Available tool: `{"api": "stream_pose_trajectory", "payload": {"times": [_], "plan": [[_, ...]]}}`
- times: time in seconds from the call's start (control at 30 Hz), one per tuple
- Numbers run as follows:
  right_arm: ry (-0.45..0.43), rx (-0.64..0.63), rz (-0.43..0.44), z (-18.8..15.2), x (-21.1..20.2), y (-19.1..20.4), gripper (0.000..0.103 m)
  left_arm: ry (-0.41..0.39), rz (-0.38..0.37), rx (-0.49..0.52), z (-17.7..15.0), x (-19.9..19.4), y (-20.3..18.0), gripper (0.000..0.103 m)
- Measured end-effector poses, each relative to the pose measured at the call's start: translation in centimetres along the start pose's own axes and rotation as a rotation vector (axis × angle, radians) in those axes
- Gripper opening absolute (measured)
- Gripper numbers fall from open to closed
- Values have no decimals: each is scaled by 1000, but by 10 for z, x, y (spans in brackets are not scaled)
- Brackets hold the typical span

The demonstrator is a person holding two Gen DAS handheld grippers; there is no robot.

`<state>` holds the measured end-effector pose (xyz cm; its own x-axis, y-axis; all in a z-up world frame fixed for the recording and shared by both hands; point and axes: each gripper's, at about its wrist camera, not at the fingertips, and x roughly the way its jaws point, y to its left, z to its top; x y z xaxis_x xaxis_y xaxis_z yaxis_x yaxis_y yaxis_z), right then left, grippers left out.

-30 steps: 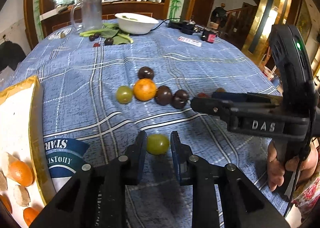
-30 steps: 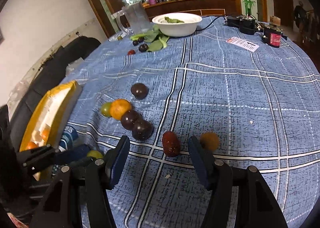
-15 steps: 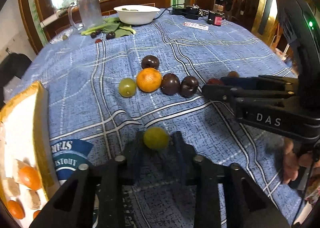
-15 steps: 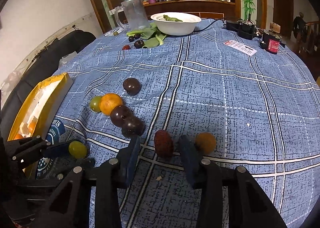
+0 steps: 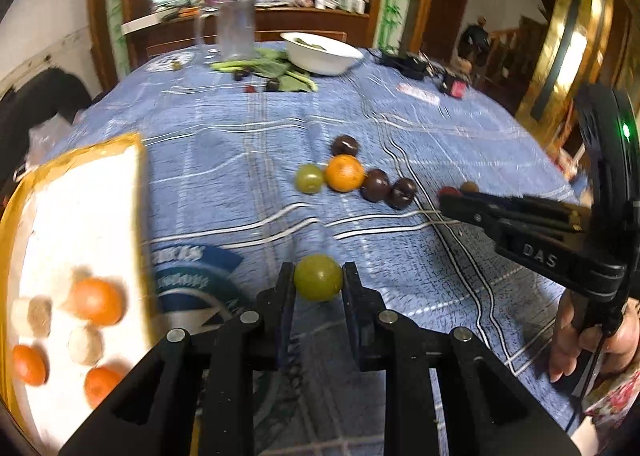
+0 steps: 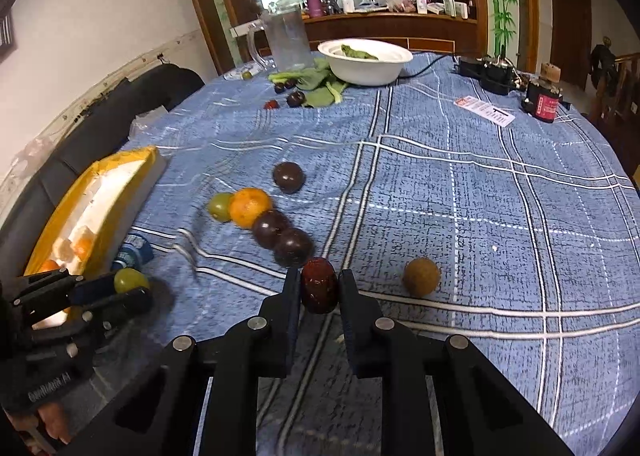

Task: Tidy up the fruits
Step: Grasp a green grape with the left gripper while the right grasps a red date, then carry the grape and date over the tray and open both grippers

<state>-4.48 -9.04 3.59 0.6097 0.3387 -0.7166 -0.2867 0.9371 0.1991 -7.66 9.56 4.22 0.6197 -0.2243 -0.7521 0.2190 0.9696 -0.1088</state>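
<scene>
Blue checked tablecloth (image 6: 500, 215) covers the round table. On it, the left gripper (image 5: 318, 288) is squeezed tight on a green fruit (image 5: 318, 277), just beside the yellow-edged box (image 5: 138, 191) of oranges. The right gripper (image 6: 319, 290) is squeezed on a dark red fruit (image 6: 319, 284), touching a dark plum (image 6: 293, 247), with a brown fruit (image 6: 421, 277) nearby.

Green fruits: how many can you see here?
3: one green fruit gripped by the left hand-held gripper, one touching the orange, one tiny one beside the jug. Others may be hidden.
</scene>
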Motion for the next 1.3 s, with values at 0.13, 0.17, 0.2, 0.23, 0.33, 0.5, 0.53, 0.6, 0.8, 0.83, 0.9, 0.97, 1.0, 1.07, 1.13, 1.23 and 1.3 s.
{"api": "stream_pose_trajectory", "payload": {"times": [0.13,0.17,0.2,0.23,0.33,0.5,0.53,0.6,0.8,0.83,0.9,0.97,1.0,1.07,1.13,1.23,1.3], "plan": [[-16,-17,30,0,-14,18,20,-30,32,-68,-8,-23,25,22],[-19,-22,40,0,-17,24,20,-36,46,-89,-11,-29,33,22],[-23,-30,55,0,-21,32,20,-39,58,-109,-14,-34,41,22],[-24,-36,67,1,-23,38,20,-39,70,-131,-17,-38,49,22],[-25,-60,118,3,-28,63,21,-46,107,-195,-26,-50,73,22],[-8,-120,201,7,-25,113,21,-74,200,-269,-44,-77,112,22],[-3,-130,217,6,-23,123,21,-83,235,-277,-48,-83,120,22],[8,-158,243,4,-19,144,21,-91,287,-277,-54,-89,129,22],[46,-249,284,-1,1,197,21,-69,328,-305,-70,-90,151,22],[52,-263,283,-1,5,204,21,-71,325,-309,-71,-90,154,22],[62,-291,274,-3,12,216,21,-80,321,-309,-73,-92,155,22],[64,-326,243,-5,21,227,21,-85,320,-308,-74,-93,155,23],[67,-339,229,-6,25,230,21,-87,319,-309,-72,-92,154,23],[72,-355,214,-7,32,235,21,-92,309,-316,-73,-92,155,23],[66,-360,198,-7,35,236,21,-96,301,-317,-73,-92,156,23],[72,-341,199,-5,40,236,26,-108,278,-316,-74,-94,156,37],[70,-327,202,-3,40,233,28,-119,285,-314,-74,-97,156,45]]}}
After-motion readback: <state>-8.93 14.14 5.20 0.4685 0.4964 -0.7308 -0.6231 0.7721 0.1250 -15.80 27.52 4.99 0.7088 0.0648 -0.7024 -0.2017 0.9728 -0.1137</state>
